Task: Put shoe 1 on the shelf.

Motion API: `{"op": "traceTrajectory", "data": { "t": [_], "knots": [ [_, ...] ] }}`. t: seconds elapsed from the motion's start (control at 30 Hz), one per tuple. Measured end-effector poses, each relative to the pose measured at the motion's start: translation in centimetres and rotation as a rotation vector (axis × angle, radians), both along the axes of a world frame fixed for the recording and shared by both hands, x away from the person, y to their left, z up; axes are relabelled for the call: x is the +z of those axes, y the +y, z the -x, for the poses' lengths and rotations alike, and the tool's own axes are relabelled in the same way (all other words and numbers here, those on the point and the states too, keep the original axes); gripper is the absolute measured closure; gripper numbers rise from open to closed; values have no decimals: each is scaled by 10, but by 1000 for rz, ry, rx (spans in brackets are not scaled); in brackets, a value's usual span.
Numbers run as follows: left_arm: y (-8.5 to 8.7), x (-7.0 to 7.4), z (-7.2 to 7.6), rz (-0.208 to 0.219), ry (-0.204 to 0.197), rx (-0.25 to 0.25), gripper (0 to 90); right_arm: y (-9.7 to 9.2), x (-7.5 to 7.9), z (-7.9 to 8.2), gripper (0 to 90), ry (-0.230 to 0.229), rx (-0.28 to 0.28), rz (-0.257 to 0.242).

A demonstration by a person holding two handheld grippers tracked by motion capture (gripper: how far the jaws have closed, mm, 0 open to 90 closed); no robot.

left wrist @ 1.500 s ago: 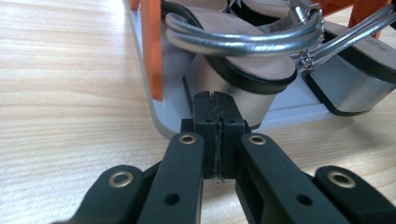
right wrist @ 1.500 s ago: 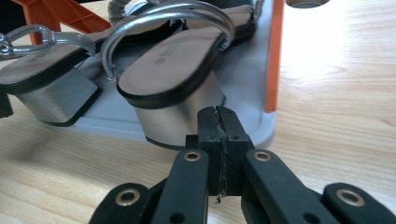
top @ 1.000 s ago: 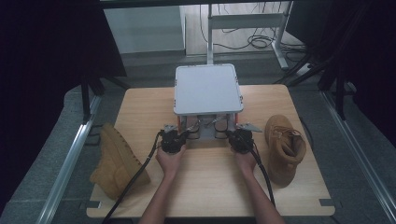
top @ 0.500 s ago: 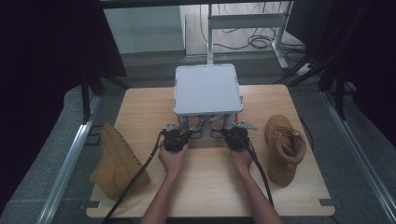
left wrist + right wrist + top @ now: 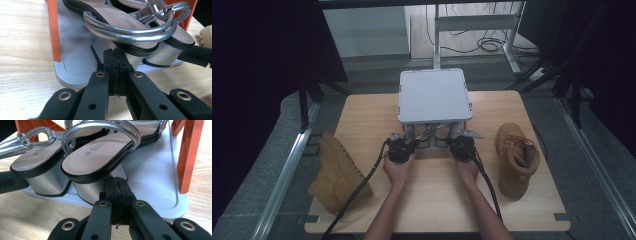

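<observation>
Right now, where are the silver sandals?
The silver sandals stand side by side on the grey shelf under its lid, straight ahead of both shut grippers, between the orange posts.

Both forearms reached far; left gripper (image 5: 401, 148) and right gripper (image 5: 462, 146) lay side by side, jaws closed together

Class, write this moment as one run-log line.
left gripper: shut, empty, at sandal heel | right gripper: shut, empty | silver sandals: on grey shelf | tan boots: untouched
</observation>
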State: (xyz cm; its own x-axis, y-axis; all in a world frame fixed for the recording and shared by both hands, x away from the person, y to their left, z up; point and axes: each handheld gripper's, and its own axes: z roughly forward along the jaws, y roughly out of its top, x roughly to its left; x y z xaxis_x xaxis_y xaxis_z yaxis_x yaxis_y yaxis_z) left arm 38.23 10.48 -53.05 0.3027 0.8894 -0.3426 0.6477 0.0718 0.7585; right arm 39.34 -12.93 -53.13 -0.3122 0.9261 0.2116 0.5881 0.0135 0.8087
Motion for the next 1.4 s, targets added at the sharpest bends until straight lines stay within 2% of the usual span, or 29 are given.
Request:
{"op": "traceTrajectory", "data": {
  "t": [0.37,0.5,0.6,0.8,0.9,0.97,1.13,1.2,1.27,1.4],
  "knots": [
    [1,0,0,-5,0,-5,885,1,-2,-1,888,6,6,1],
    [2,3,3,-8,-13,-9,881,-2,0,1,888,5,7,2],
    [6,7,9,-3,-27,-8,873,-8,4,7,887,-4,1,-19],
    [15,12,28,5,-57,-13,866,-26,11,23,884,-30,9,-54],
    [16,16,39,-21,-79,-27,861,-33,13,32,883,-37,22,-57],
    [16,18,45,-23,-87,-37,858,-36,15,38,883,-38,29,-62],
    [18,25,59,-22,-108,-59,857,-39,17,55,881,-50,63,-49],
    [19,26,64,-37,-117,-65,856,-37,16,63,879,-58,84,-34],
    [21,26,69,-38,-117,-71,856,-36,14,72,879,-59,104,-14],
    [25,25,77,-29,-110,-90,857,-37,12,87,876,-53,138,-14]
  ]
}}
